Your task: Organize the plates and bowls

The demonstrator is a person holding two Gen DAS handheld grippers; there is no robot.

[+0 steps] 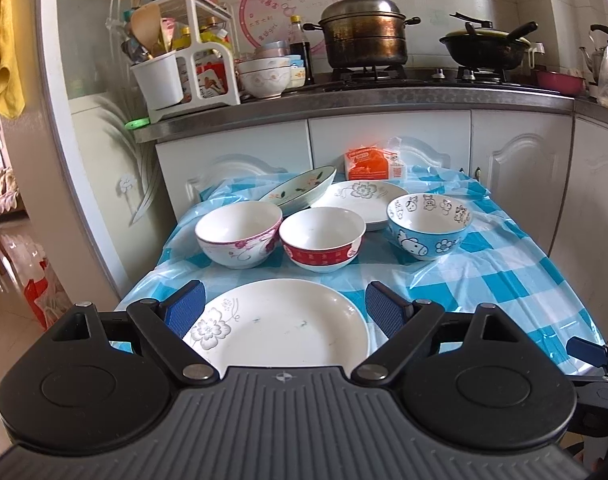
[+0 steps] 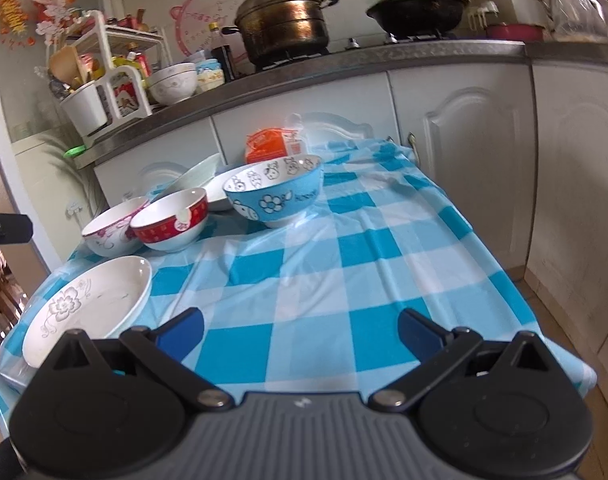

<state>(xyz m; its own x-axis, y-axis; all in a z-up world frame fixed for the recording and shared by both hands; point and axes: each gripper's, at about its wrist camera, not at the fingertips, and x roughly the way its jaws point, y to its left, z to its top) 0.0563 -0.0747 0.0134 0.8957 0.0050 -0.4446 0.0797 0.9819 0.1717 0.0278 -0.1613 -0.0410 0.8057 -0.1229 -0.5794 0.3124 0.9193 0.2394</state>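
A white plate (image 1: pixel 279 320) is framed between the spread, empty fingers of the left gripper (image 1: pixel 283 308). Behind the plate, three bowls are lined up: pink-flowered (image 1: pixel 237 232), red-banded (image 1: pixel 322 238), blue (image 1: pixel 428 224) (cartoon print). The right gripper (image 2: pixel 299 332) is held wide apart over checked cloth (image 2: pixel 344 248) beside the plate.

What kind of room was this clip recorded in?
Most likely a home kitchen. A gas stove on the counter carries a metal steamer pot and a black wok, a white rack holds utensils and condiments, and white cabinets run under the counter behind the checked table.
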